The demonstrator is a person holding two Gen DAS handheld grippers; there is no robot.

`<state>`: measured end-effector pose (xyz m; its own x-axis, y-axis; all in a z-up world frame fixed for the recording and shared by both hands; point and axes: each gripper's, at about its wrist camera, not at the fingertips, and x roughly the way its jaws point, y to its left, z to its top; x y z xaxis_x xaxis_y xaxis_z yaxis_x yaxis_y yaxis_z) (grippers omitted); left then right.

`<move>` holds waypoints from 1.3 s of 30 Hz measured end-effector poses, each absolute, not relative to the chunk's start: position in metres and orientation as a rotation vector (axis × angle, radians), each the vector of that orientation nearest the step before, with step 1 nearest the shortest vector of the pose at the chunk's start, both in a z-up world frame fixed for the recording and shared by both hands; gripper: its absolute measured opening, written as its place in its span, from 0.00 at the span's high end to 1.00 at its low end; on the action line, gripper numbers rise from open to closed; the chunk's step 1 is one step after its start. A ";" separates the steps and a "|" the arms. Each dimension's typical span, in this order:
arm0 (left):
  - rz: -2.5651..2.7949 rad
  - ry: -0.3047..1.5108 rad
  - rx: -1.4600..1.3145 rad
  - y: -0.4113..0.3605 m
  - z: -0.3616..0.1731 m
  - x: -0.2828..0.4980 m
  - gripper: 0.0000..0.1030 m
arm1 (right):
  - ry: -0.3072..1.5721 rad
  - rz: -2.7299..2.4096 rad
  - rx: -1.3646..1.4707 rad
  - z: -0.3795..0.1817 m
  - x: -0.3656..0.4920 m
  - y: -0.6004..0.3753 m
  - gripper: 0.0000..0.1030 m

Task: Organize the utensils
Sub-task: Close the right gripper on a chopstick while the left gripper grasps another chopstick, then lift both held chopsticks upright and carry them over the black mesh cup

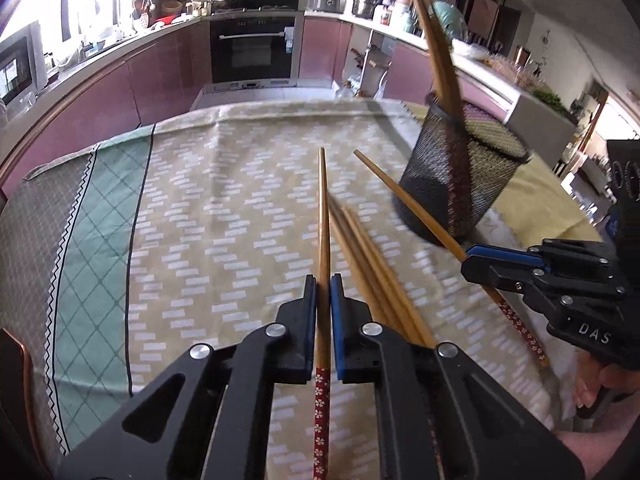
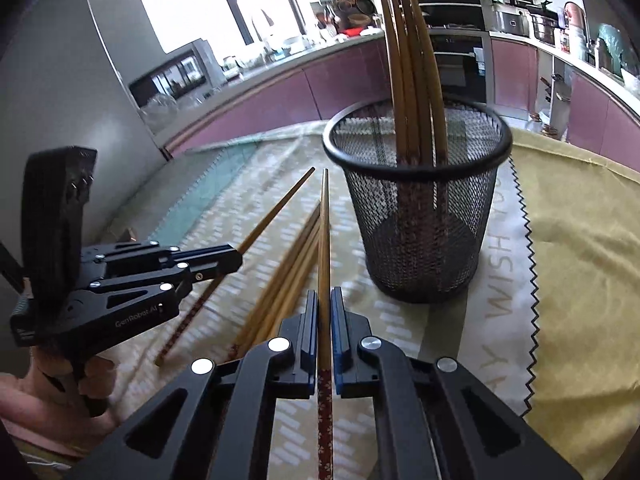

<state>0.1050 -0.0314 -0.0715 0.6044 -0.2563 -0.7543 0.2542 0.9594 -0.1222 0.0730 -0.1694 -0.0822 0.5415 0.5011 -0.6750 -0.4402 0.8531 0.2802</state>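
Observation:
My left gripper (image 1: pixel 323 282) is shut on a wooden chopstick (image 1: pixel 323 216) with a red flowered handle; the stick points away over the cloth. My right gripper (image 2: pixel 325 294) is shut on another such chopstick (image 2: pixel 325 232). Each gripper also shows from the side in the other view: the right gripper (image 1: pixel 466 266) at the right edge, the left gripper (image 2: pixel 239 259) at the left. Several loose chopsticks (image 1: pixel 370 276) (image 2: pixel 286 284) lie on the cloth between the two. A black mesh cup (image 2: pixel 420 224) (image 1: pixel 460 176) stands just beyond the right gripper, with several chopsticks (image 2: pixel 408 64) upright in it.
A patterned tablecloth (image 1: pixel 224 208) covers the table, with a yellow cloth (image 2: pixel 580 240) under and right of the cup. Purple kitchen cabinets and an oven (image 1: pixel 252 48) lie past the table's far edge. A chair back (image 1: pixel 16 380) shows at lower left. A person's hand (image 2: pixel 44 404) holds the left gripper.

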 end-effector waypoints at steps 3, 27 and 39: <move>-0.340 0.842 -0.035 -0.028 -0.058 0.098 0.92 | 0.797 0.596 0.109 -0.071 0.068 -0.173 0.95; -0.526 0.745 -0.133 -0.028 -0.008 0.079 0.93 | 0.693 0.806 0.278 -0.043 0.050 -0.190 0.95; -0.565 0.758 -0.130 -0.037 -0.009 0.079 0.93 | 0.733 0.857 0.266 -0.053 0.043 -0.175 0.94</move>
